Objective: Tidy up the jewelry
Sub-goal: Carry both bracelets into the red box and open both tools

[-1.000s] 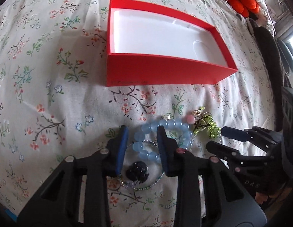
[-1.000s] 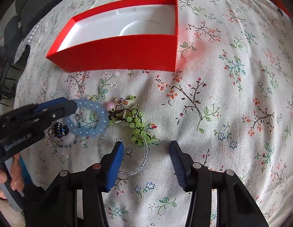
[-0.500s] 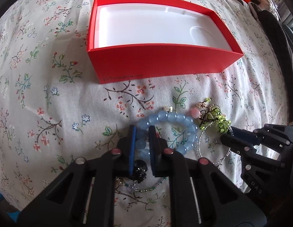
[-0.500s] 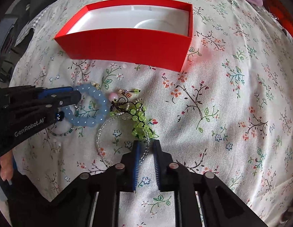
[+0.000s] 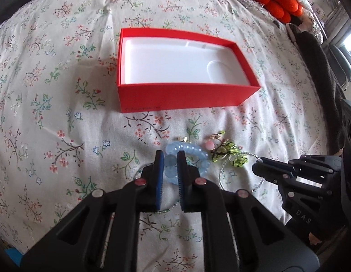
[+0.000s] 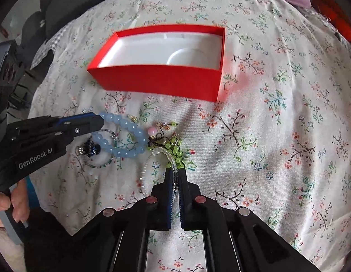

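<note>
Closed now on jewelry, both claws, where a second ago they stood spread over the pile; lifted a little since, too, with the red box (image 5: 186, 95) shrunk and slid toward the middle of each view. Left gripper (image 5: 170, 158) clamped on the blue bead bracelet (image 5: 193, 151), beads pinched between the blue pads, loop trailing off toward 2 o'clock from the tips. Right gripper (image 6: 175, 174) with jaws just drawn nearly together, pinched on the clear bead strand (image 6: 152, 158), which runs up between the pads and curls away to 10 o'clock. Tangled at 12 o'clock just above those tips, the green bead cluster (image 6: 175, 149) with a pink bead (image 6: 152, 130) beside it, touching the blue loop. Dark charm (image 6: 90, 148) on a thin beaded ring, lying at 9 o'clock under the left claw's arm, still on the floral cloth (image 6: 277, 136). Box at 12 o'clock in both views, open-topped, white lining bare, near wall facing the pile and well apart from it, with a strip of plain cloth between. Wide free cloth at 3 o'clock in the right view and at 9 o'clock in the left. Orange cushions (image 5: 277, 2) at 1 o'clock at the far edge; dark fabric (image 5: 318, 68) along 3 o'clock
</note>
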{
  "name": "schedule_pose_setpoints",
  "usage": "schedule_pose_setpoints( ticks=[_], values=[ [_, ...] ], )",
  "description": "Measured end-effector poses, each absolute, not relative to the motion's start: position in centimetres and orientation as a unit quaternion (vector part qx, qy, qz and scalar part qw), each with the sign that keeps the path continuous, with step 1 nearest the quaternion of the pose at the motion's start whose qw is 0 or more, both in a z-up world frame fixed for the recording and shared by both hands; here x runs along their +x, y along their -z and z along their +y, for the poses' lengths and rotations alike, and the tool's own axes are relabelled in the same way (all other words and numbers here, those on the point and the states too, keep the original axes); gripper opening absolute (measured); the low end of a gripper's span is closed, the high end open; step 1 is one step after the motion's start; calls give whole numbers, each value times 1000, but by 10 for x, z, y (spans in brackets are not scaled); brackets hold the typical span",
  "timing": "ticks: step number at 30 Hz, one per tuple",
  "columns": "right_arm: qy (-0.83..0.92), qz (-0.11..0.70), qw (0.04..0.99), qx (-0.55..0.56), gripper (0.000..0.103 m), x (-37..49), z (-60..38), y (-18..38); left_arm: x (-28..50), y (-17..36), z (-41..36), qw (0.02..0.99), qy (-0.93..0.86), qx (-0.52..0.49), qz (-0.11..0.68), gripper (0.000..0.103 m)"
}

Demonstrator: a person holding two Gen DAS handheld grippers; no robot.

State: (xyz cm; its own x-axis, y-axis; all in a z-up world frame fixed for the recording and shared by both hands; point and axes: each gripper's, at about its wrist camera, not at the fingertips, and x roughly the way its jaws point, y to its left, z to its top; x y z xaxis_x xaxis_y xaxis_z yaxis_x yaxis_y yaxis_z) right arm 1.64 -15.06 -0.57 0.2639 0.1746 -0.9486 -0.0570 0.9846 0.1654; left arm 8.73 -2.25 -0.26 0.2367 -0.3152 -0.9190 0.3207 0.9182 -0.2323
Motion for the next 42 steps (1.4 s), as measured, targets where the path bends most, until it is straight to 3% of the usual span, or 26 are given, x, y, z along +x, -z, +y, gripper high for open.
schedule_pose_setpoints(
  ticks=[22, 42],
  values=[
    [-64, 483, 866, 114, 4, 65, -182, -74, 108, -84, -36, 855, 232, -72, 458, 13],
    [-105, 458, 873, 130, 4, 127, -161, -55, 155, -17, -17, 863, 121, -30, 490, 13]
  ],
)
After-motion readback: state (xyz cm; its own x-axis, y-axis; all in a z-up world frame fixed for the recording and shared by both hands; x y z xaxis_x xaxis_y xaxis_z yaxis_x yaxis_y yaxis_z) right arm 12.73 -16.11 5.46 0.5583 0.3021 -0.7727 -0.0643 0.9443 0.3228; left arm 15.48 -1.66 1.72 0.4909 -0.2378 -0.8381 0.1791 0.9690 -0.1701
